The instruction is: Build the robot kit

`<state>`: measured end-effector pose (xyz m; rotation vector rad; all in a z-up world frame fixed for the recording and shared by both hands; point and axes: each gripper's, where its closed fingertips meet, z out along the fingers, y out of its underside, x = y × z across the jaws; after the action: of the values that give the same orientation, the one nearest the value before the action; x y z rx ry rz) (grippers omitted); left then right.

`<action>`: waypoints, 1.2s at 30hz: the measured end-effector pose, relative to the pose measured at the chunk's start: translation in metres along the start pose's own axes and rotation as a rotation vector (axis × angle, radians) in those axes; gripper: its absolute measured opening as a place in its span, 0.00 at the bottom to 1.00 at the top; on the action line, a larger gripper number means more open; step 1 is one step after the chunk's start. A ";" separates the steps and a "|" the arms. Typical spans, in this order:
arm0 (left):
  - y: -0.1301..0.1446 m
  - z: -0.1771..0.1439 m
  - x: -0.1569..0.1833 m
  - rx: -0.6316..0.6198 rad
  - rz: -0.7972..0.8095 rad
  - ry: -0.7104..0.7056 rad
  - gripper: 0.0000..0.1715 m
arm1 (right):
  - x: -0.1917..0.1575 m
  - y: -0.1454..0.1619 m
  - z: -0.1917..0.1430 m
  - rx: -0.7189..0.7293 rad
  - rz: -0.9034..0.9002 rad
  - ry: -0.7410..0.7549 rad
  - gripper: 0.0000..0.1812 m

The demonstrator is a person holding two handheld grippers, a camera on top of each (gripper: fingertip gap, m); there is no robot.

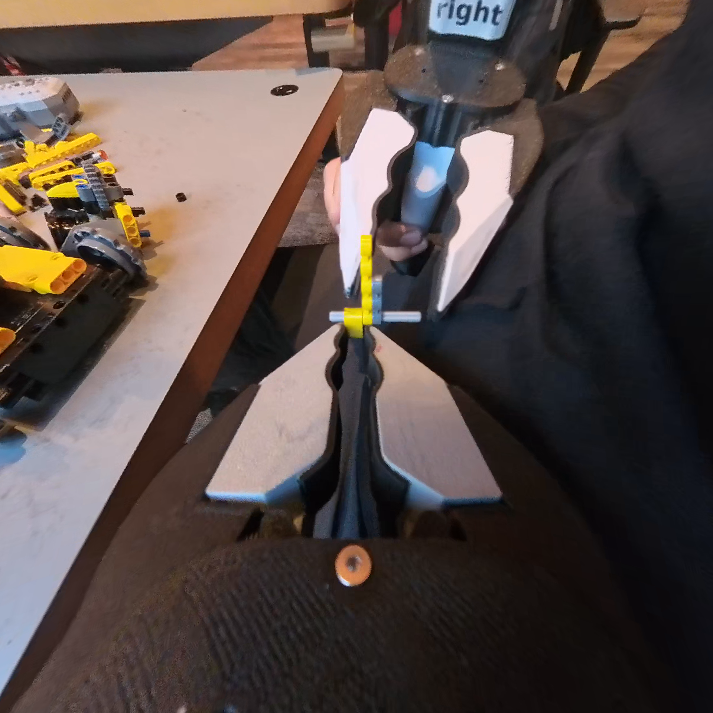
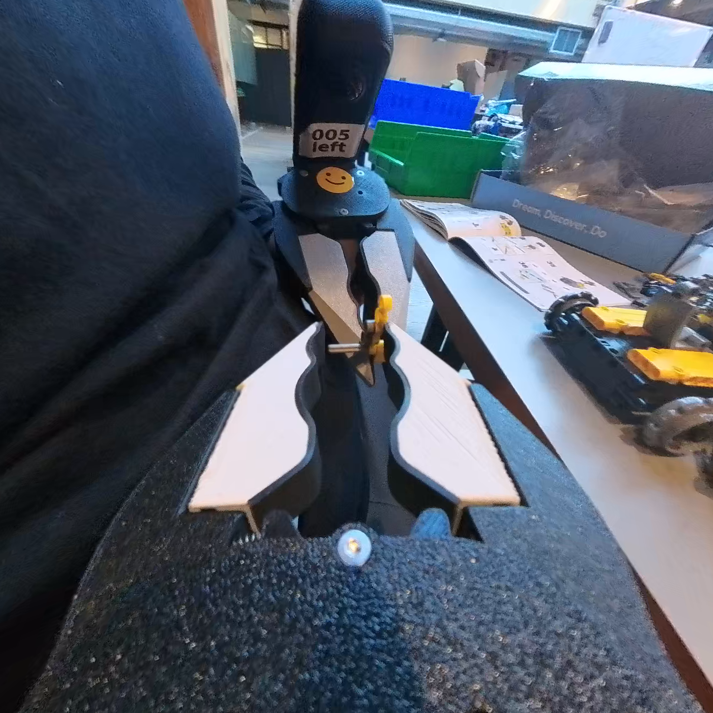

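In the left wrist view, the left gripper (image 1: 354, 332) has its two fingers closed to a narrow gap, and their tips pinch a small brick assembly (image 1: 364, 299). This assembly is a yellow beam standing upright, a short grey piece beside it, and a light grey axle (image 1: 401, 316) that goes across through the lower end. It is held in the air, off the table edge and in front of the person's dark clothing (image 1: 578, 308). The right gripper (image 1: 393, 299) comes from above, facing the left one. Its white fingers stand wide apart; one fingertip (image 1: 349, 285) is just beside the yellow beam, perhaps touching it, but the picture is not clear enough here. On the grey table (image 1: 200, 162), at the left, lies a partly built yellow and black brick vehicle (image 1: 69, 247) with a grey wheel.

In the right wrist view, the right gripper (image 2: 355, 332) is wide open, and the small brick assembly (image 2: 376, 333) sits near the tips of its fingers, closer to the one on the table side. The left gripper (image 2: 366, 370) reaches down from above and grips the assembly with its fingers closed; the grey axle (image 2: 343, 348) sticks out to the side. On the table (image 2: 578, 482) at the right are the brick vehicle (image 2: 632, 359), an open instruction booklet (image 2: 521, 262) and a grey box (image 2: 571, 231). Green and blue bins (image 2: 432, 154) stand farther behind.
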<state>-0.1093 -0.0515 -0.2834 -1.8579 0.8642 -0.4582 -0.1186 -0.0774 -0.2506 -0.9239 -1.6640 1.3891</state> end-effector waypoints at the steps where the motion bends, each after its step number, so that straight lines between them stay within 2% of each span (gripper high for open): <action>1: 0.001 0.000 -0.001 -0.008 0.013 -0.006 0.03 | 0.001 0.001 -0.001 -0.002 -0.006 0.007 0.17; 7: 0.006 0.002 -0.004 -0.045 0.058 -0.029 0.03 | 0.013 -0.006 -0.008 0.022 -0.054 0.069 0.14; 12: 0.002 0.002 0.001 -0.030 0.113 -0.030 0.03 | 0.012 0.009 0.000 -0.083 -0.121 0.050 0.16; 14: 0.003 0.001 0.000 -0.033 0.115 -0.030 0.03 | 0.007 0.010 0.001 -0.086 -0.122 0.016 0.07; 15: 0.003 0.002 0.001 -0.034 0.112 -0.025 0.03 | 0.007 0.010 0.001 -0.087 -0.130 0.013 0.06; 21: 0.009 0.003 -0.002 -0.068 0.149 -0.045 0.03 | 0.008 0.016 0.003 -0.096 -0.129 0.006 0.07; 25: 0.007 0.003 -0.004 -0.059 0.129 -0.049 0.03 | 0.011 0.015 0.002 -0.077 -0.084 -0.001 0.08; 36: 0.004 -0.001 -0.012 -0.039 0.120 -0.086 0.03 | 0.016 0.010 0.004 -0.049 -0.105 0.043 0.06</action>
<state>-0.1190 -0.0442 -0.2856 -1.8354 0.9257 -0.2874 -0.1288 -0.0630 -0.2595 -0.8751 -1.6959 1.2552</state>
